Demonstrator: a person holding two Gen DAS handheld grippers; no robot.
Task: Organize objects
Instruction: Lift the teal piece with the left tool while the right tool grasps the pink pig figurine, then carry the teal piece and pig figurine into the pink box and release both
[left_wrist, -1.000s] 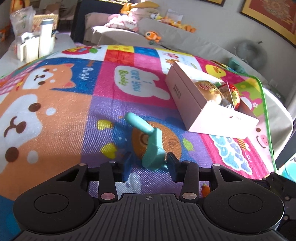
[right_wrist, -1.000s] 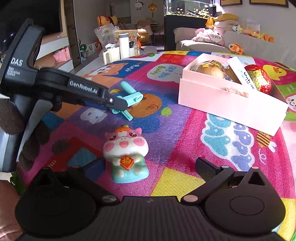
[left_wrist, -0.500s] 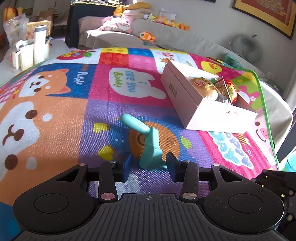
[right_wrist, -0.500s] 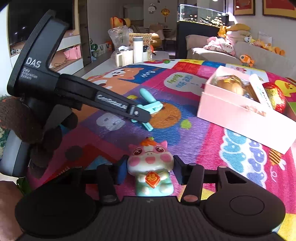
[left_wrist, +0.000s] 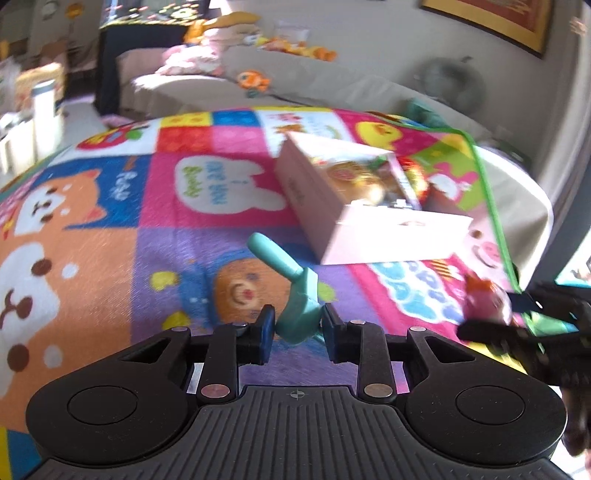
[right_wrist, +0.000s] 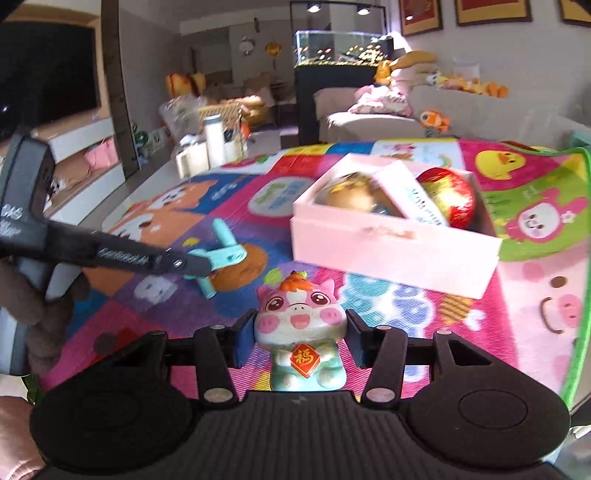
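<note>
Cartoon play mat (left_wrist: 110, 236) covers table; pink box (right_wrist: 391, 247) rests on it.

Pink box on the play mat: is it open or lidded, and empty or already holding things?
Open and not empty. The pink box shows no lid on top; a gold ball, a red foil ball and a white carton sit inside.

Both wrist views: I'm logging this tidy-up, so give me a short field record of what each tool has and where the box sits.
left tool: just been closing, shut on teal clip
right tool: shut on pig figurine
pink box: open, on play mat, beyond both tools
box contents: gold ball, red ball, white carton
</note>
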